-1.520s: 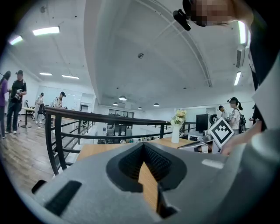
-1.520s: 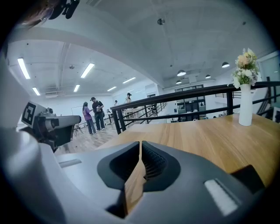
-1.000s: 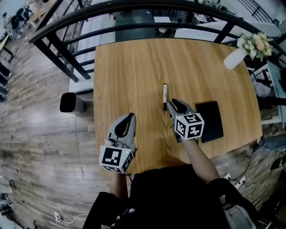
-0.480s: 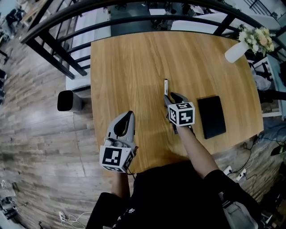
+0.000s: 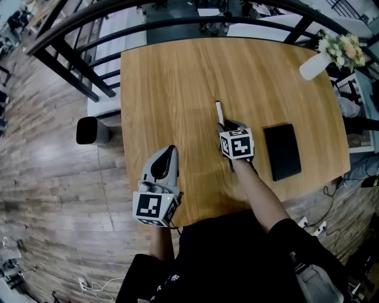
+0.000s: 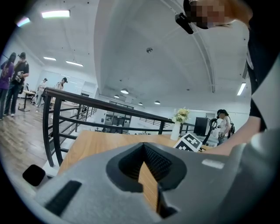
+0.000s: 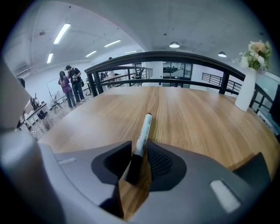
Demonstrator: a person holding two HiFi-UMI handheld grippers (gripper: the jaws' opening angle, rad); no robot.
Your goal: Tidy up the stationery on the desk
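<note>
I am holding my right tongs (image 5: 228, 125) tipped down onto the wooden surface (image 5: 172, 89), near its middle, and their jaws have just been opening; they are standing released now, with the marker (image 5: 218, 110) lying between them; in the right gripper view the marker (image 7: 142, 131) is resting flat on the wood, its black cap end sitting in the gap of the right tongs (image 7: 139, 165) and its white body pointing away from me toward the far edge; I am seeing a little space on either side of the cap, so the pads are not pressing on it. My left tongs (image 5: 171, 154) are hanging over the near left part of the surface, well apart from the marker; in the left gripper view these left tongs (image 6: 146, 168) are clenched with nothing between them, only a thin strip of wood showing through the slit. A black notebook (image 5: 283, 151) is lying flat on the surface just to the right of my right hand, apart from the marker. A white vase with flowers (image 5: 331, 56) is standing at the far right corner; a dark railing (image 5: 177, 15) is curving around the far side of the surface, and people (image 7: 70, 85) are standing in the distance beyond it.
</note>
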